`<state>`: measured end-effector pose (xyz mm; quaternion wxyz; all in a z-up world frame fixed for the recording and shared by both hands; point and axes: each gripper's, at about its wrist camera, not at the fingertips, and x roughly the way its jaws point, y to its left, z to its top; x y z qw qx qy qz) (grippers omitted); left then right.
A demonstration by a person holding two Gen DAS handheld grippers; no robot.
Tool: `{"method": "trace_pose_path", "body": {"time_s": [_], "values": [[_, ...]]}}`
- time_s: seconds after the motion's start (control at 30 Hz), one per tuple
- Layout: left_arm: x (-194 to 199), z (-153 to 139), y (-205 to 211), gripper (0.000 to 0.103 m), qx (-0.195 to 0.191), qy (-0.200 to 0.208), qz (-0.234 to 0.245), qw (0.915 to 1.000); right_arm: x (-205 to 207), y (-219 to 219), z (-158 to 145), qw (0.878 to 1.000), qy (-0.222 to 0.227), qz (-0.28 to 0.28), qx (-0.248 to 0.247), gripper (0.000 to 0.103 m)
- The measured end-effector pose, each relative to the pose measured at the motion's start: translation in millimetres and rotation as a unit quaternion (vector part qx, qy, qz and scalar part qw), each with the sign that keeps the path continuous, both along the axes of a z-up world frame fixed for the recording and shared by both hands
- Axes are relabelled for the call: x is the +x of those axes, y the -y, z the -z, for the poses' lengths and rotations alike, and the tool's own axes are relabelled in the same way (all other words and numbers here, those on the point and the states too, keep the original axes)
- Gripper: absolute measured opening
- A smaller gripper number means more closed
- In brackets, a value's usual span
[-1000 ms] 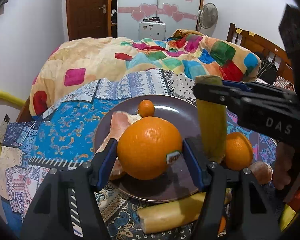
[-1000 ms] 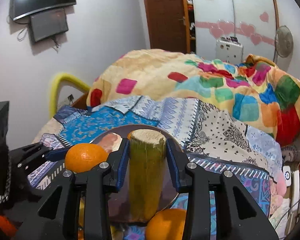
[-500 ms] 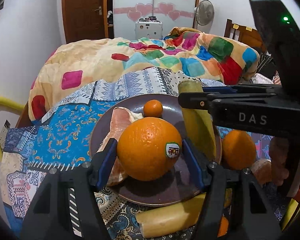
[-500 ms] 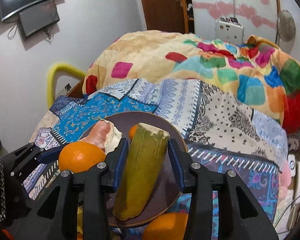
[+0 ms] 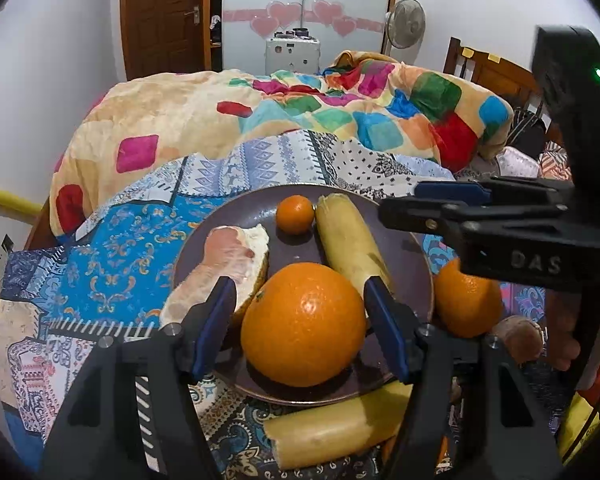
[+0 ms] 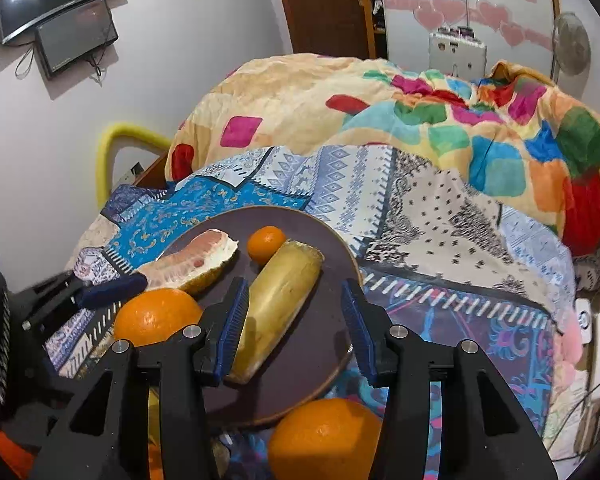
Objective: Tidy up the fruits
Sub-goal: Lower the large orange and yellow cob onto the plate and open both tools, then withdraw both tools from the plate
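Left wrist: left gripper (image 5: 300, 320) clamped on large orange (image 5: 303, 330) over plate's (image 5: 414, 240) near edge, set-down pending; right wrist: right gripper (image 6: 294, 320) opening, pads off the sugarcane piece (image 6: 278, 304) lying mid-plate, retreat next.

Each view is taken from just behind its own claw, angled down and forward, close over the plate (image 5: 404, 240) on the bed. The plate (image 6: 332, 240) is shared, seen from opposite sides.
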<state>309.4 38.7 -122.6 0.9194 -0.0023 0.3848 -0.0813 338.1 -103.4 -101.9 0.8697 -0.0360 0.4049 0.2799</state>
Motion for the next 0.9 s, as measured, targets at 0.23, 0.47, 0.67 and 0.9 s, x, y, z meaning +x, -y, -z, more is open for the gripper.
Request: {"method": "trace_pose_path", "body": {"time_s": [0.23, 0.47, 0.67, 0.9], "values": [[-24.9, -20.7, -14.1, 0.066, -0.005, 0.014, -0.017, 0.9997, -31.4, 16.0, -26.9, 0.999, 0.041, 0.003, 0.016, 0.044], [-58.8, -33.6, -24.3, 0.066, 0.007, 0.018, -0.028, 0.9994, -71.0, 27.4, -40.2, 0.997, 0.070, -0.010, 0.007, 0.046], [-85.7, -31.3, -24.9, 0.066, -0.001, 0.009, -0.027, 0.9996, -102.4, 40.8, -34.7, 0.995, 0.093, -0.010, -0.029, 0.048], [-111.1, -20.1, -13.7, 0.066, -0.012, 0.002, -0.017, 0.9998, -127.4, 70.7, -15.4, 0.993, 0.103, 0.014, -0.060, 0.060]]}}
